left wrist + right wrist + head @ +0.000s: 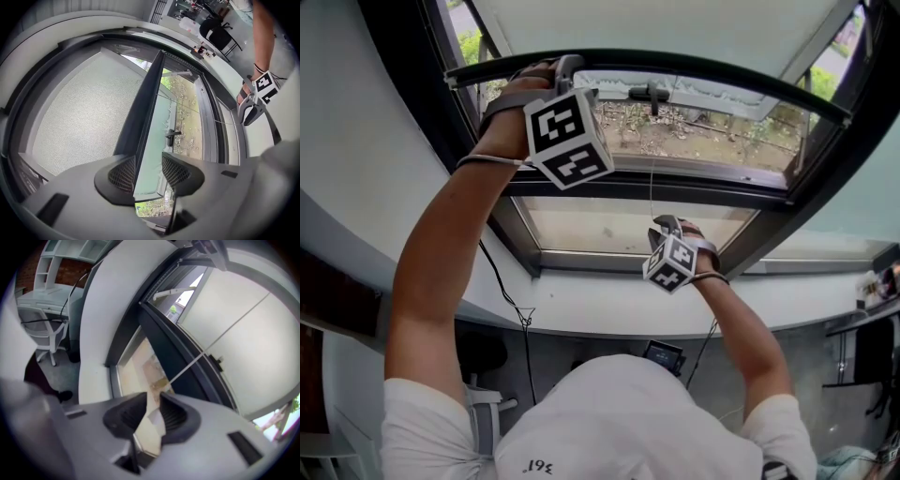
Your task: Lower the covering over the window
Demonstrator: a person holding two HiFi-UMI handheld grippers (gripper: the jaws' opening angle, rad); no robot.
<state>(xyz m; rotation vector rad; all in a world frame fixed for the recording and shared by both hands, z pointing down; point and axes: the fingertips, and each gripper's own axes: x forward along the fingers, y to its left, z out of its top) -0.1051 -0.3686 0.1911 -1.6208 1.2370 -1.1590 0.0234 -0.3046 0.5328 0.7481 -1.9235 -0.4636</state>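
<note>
blind (675,21): partly down, bottom rail (722,72) across upper window | left tool (147,174): clenched on bottom rail | right tool (151,416): jaws parted, pull cord (197,359) loose between | remaining: lower panes (609,225) uncovered

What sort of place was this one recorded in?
Likely an office or study, indoors at a window: a dark-framed window with a roller blind partly down, a black swivel chair, and white shelving behind a white chair.
</note>
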